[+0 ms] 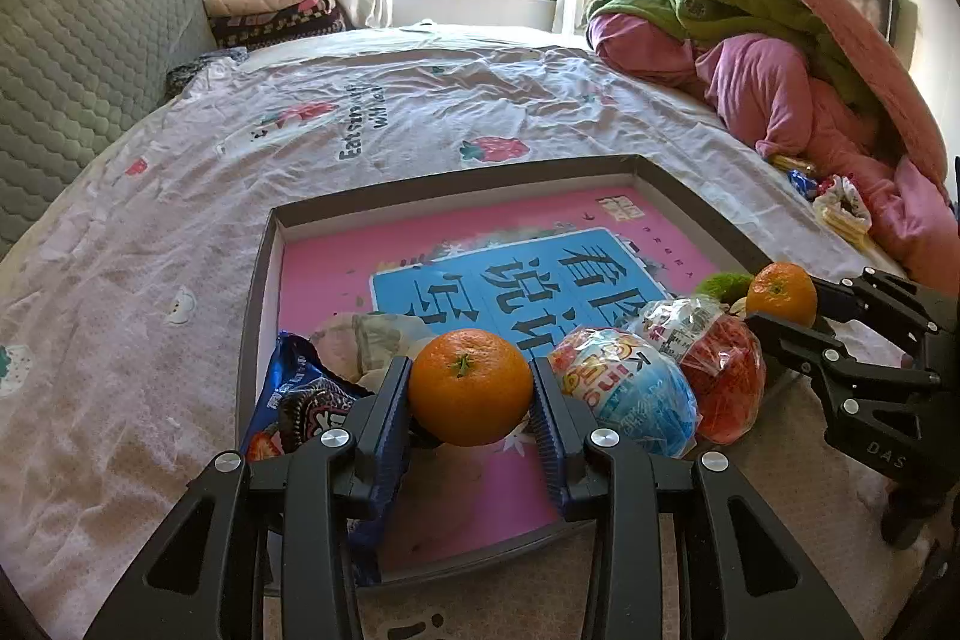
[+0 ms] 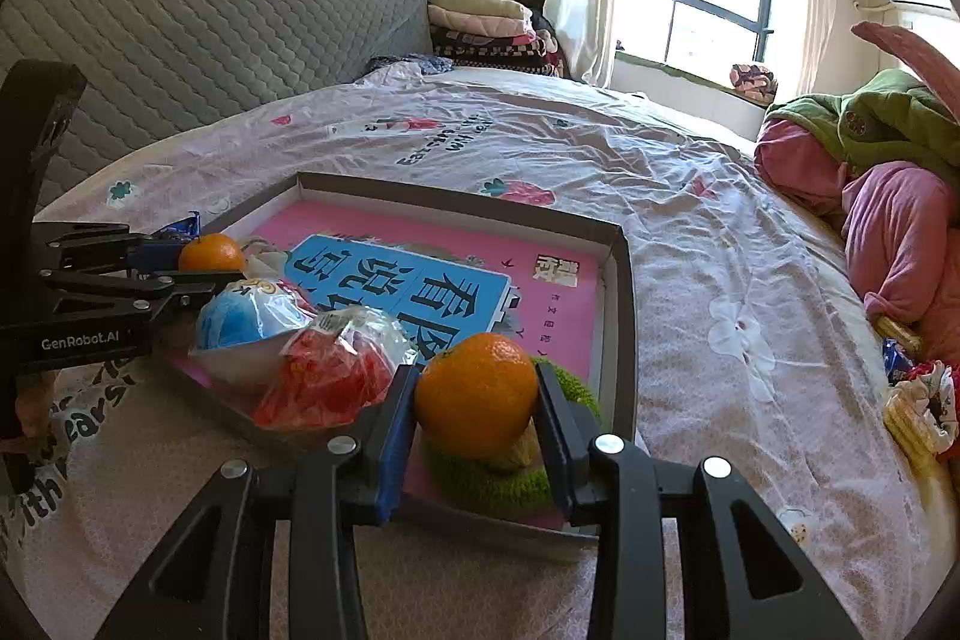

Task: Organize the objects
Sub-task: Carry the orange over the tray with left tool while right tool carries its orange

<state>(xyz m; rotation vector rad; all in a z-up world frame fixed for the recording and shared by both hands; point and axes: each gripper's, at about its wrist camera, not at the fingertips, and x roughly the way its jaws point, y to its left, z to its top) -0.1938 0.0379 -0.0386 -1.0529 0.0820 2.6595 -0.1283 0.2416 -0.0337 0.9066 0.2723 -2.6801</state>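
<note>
Left gripper fingers grasp an orange squarely between the pads, held above the near edge of the shallow box on the bed. Right gripper fingers likewise clamp a second orange over the box's near right corner. Both grippers tilt downward, side by side.

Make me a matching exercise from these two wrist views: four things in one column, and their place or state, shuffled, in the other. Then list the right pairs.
Things
1. left gripper
2. green plush toy
3. cookie packet
4. folded blankets

Place or state
A. stacked by the grey headboard
B. at the tray's near left corner
C. shut on an orange
D. under the right gripper's orange

Pairs: 1-C, 2-D, 3-B, 4-A
</note>
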